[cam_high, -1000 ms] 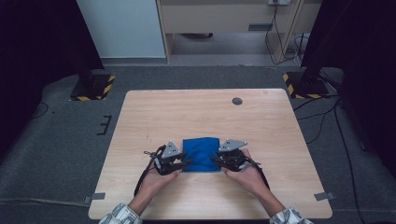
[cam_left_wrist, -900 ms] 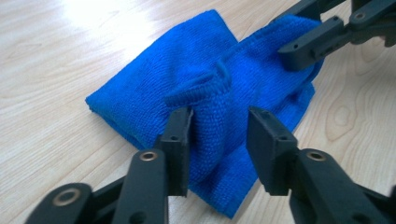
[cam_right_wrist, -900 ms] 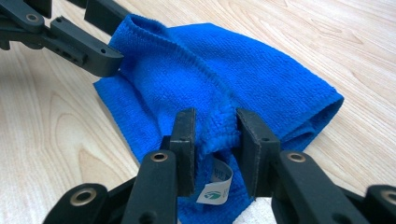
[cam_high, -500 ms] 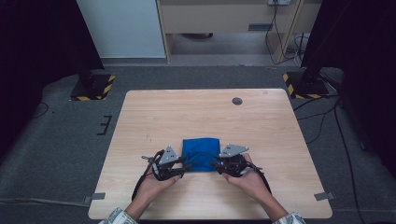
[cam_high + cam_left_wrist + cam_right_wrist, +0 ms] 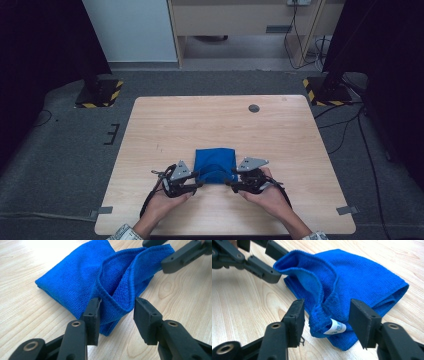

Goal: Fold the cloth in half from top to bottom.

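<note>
Cloth (image 5: 215, 164), blue and folded, lies on the counter (image 5: 280, 140) near the person's edge in the high view, left gripper (image 5: 196, 184) and right gripper (image 5: 231, 183) at its near corners. Left gripper view: fingers (image 5: 92, 317) apart, a raised fold between them, one pad brushing it. Right gripper view: fingers (image 5: 295, 320) have just been opening, the tagged corner (image 5: 336, 328) loose between them.

Black grippers (image 5: 199, 186), grey plates, plaid cuffs
</note>
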`<action>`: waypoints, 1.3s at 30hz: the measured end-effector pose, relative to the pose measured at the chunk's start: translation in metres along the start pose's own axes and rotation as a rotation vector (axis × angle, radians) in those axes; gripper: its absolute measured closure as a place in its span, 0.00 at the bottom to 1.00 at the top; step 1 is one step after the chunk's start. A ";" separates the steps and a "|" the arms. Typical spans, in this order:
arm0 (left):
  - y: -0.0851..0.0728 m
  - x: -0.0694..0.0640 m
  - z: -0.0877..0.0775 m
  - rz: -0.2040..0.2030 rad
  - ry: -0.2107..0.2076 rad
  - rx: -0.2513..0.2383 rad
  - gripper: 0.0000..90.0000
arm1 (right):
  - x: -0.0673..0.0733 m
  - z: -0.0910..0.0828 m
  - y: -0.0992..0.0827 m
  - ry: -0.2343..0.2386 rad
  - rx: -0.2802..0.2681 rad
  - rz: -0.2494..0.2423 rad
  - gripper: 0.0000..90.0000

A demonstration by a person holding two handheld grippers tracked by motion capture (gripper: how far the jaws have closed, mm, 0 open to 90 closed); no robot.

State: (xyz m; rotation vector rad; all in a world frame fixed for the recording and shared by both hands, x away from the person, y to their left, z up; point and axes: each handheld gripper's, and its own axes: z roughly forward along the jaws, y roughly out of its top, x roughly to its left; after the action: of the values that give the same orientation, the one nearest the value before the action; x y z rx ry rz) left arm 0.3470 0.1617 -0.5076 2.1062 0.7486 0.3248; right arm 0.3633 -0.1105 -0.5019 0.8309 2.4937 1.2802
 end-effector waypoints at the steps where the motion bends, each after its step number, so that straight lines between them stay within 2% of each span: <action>1: 0.000 0.000 0.000 -0.001 0.001 -0.001 0.63 | -0.001 -0.001 0.001 0.001 -0.003 0.003 0.51; 10: 0.003 -0.001 -0.006 -0.003 -0.007 -0.014 0.64 | 0.000 -0.007 0.009 0.012 -0.030 0.031 0.46; 16: 0.001 -0.004 -0.007 -0.005 -0.014 -0.003 0.65 | -0.005 -0.011 0.017 -0.030 -0.057 0.039 0.53; 18: 0.001 -0.003 -0.007 -0.010 -0.011 0.004 0.65 | -0.010 -0.009 0.020 -0.060 -0.055 0.058 0.55; 21: 0.000 -0.002 -0.007 -0.017 -0.012 0.004 0.66 | -0.016 -0.002 0.026 -0.071 -0.052 0.079 0.55; 25: 0.000 -0.001 -0.007 -0.021 -0.013 0.002 0.67 | -0.015 0.008 0.032 -0.040 -0.048 0.083 0.55; 31: -0.001 -0.001 -0.006 -0.023 -0.016 0.013 0.68 | -0.013 0.008 0.040 -0.042 -0.080 0.082 0.60; 36: 0.000 0.000 -0.009 -0.027 -0.014 0.008 0.69 | -0.011 0.017 0.039 -0.024 -0.034 0.057 0.66; 39: -0.001 0.000 -0.010 -0.030 -0.016 0.016 0.70 | -0.007 0.020 0.036 -0.024 0.007 0.023 0.72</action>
State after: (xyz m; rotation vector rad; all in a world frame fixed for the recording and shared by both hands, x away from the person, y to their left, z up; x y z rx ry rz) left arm 0.3419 0.1688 -0.5029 2.1084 0.7748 0.2864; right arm 0.3916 -0.0842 -0.4857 0.8732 2.4782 1.2621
